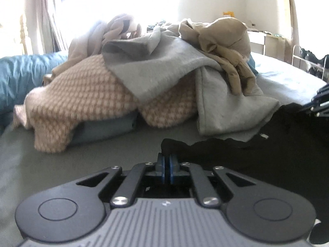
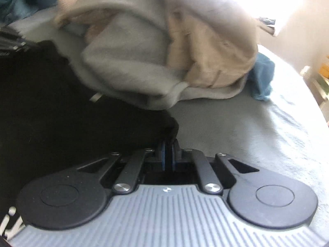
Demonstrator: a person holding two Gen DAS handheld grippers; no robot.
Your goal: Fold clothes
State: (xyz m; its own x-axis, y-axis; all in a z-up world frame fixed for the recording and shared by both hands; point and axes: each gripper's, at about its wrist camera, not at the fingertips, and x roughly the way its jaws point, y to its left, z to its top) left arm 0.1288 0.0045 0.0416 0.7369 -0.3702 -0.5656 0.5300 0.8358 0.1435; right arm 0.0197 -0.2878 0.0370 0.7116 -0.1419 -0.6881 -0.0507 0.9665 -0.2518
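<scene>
Left gripper: your left gripper sits low in the centre of the left wrist view, jaws clenched on the near left corner of the black garment, blue pads pressed together with dark cloth bunched at their tips

Right gripper: your right gripper sits low in the centre of the right wrist view, jaws clamped on the near right corner of the same black garment; its tips are partly hidden by the cloth

Black garment: it lies spread on the grey bed sheet, filling the lower right of the left wrist view and the left half of the right wrist view; a small pale tag shows near its far edge

Clothes pile: behind the black garment you have a heap, with a grey sweatshirt draped over a tan checked knit, and a beige garment crumpled on top at the upper right

Under the pile: a folded blue-grey piece peeks out beneath the checked knit

Bedding: a teal duvet lies bunched at the left edge of the left wrist view

Focus: the right wrist view is blurred across the pile
</scene>
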